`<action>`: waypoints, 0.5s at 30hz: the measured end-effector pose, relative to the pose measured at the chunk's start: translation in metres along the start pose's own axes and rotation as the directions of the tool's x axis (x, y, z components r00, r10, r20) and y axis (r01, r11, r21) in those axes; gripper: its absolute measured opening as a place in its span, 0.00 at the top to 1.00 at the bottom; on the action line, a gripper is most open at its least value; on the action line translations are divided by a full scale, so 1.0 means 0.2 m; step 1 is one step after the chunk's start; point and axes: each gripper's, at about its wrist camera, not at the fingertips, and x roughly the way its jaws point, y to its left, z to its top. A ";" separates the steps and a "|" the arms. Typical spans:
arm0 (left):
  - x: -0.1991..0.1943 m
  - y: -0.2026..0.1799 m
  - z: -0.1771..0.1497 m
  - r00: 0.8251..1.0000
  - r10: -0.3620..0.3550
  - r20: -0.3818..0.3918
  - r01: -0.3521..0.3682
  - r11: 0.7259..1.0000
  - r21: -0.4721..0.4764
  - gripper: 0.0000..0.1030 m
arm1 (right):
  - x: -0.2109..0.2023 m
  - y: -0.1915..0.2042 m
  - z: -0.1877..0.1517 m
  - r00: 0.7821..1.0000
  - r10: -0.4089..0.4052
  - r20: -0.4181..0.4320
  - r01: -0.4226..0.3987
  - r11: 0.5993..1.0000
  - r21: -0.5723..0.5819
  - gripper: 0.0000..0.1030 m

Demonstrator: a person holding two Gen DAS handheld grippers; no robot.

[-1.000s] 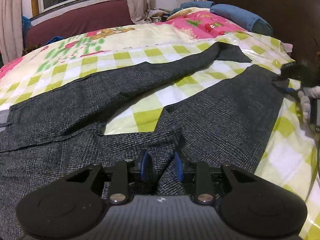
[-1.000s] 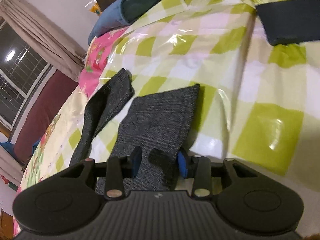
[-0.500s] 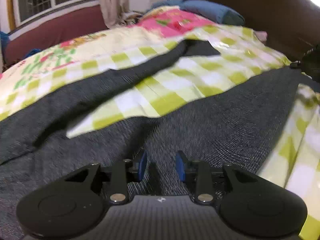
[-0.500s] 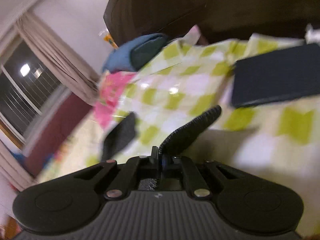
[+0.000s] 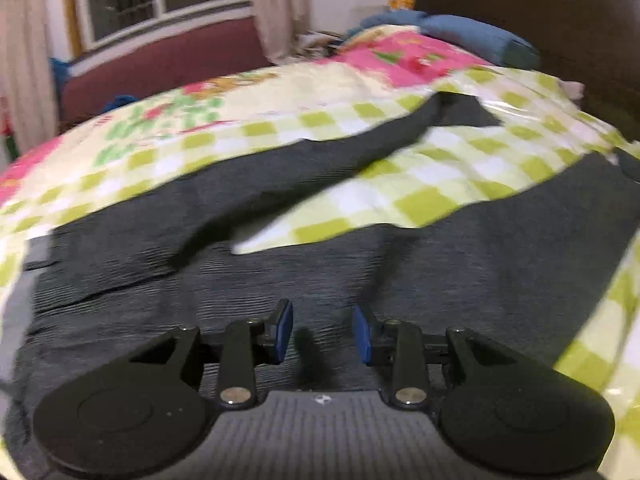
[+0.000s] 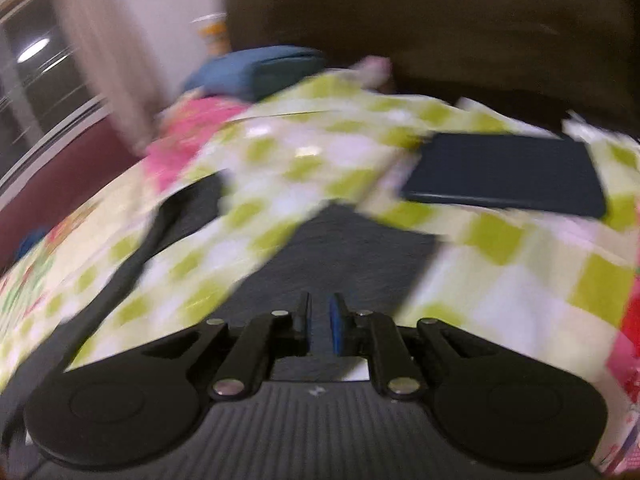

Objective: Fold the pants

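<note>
Dark grey pants (image 5: 460,264) lie spread on a bed with a green-and-white checked cover (image 5: 400,196), legs apart in a V. My left gripper (image 5: 322,334) is open and empty, low over the seat of the pants. In the right wrist view, my right gripper (image 6: 319,330) hovers over the near leg (image 6: 352,248) close to its hem, its jaws a narrow gap apart with nothing between them. The far leg (image 6: 172,220) runs off to the left. Both views are blurred.
A flat dark blue folded item (image 6: 508,174) lies on the cover beyond the near leg's hem. A blue pillow (image 5: 476,38) and a dark headboard (image 5: 540,12) are at the far end. A window and curtains stand at the left.
My right gripper was shut on the near leg's hem and lifting it; now the hem lies flat and the jaws have parted a little. My left gripper stayed open over the seat.
</note>
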 end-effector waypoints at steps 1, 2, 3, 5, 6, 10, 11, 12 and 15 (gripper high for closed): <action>-0.01 0.03 -0.01 1.000 0.010 0.004 -0.010 1.000 -0.019 0.54 | 0.00 0.09 -0.02 0.999 0.036 -0.010 -0.036 0.998 -0.048 0.77; -0.02 0.07 -0.02 1.000 0.020 0.008 -0.020 0.999 -0.036 0.54 | 0.01 0.18 -0.06 0.996 0.082 -0.039 -0.085 0.993 -0.086 0.70; -0.03 0.11 -0.03 0.999 0.040 0.010 -0.039 0.998 -0.050 0.53 | 0.02 0.26 -0.09 0.990 0.120 -0.069 -0.127 0.985 -0.113 0.70; -0.03 0.18 -0.06 0.996 0.093 -0.002 -0.093 0.994 -0.065 0.51 | 0.08 0.40 -0.16 0.979 0.163 -0.125 -0.181 0.973 -0.142 0.70; -0.01 0.23 -0.08 0.991 0.129 -0.025 -0.130 0.989 -0.073 0.50 | 0.12 0.46 -0.19 0.971 0.179 -0.156 -0.201 0.969 -0.142 0.70; 0.04 0.39 -0.17 0.978 0.167 -0.127 -0.181 0.978 -0.107 0.40 | 0.33 0.57 -0.29 0.913 0.161 -0.374 -0.192 0.980 -0.048 0.70; 0.02 0.41 -0.18 0.977 0.170 -0.125 -0.185 0.976 -0.119 0.40 | 0.35 0.59 -0.31 0.910 0.144 -0.389 -0.172 0.984 -0.040 0.70; 0.00 0.41 -0.18 0.977 0.178 -0.121 -0.192 0.974 -0.117 0.41 | 0.33 0.61 -0.31 0.912 0.125 -0.389 -0.157 0.986 -0.049 0.70; -0.07 0.42 -0.18 0.981 0.172 -0.088 -0.183 0.974 -0.135 0.41 | 0.16 0.71 -0.33 0.918 0.174 -0.357 -0.223 0.970 -0.100 0.68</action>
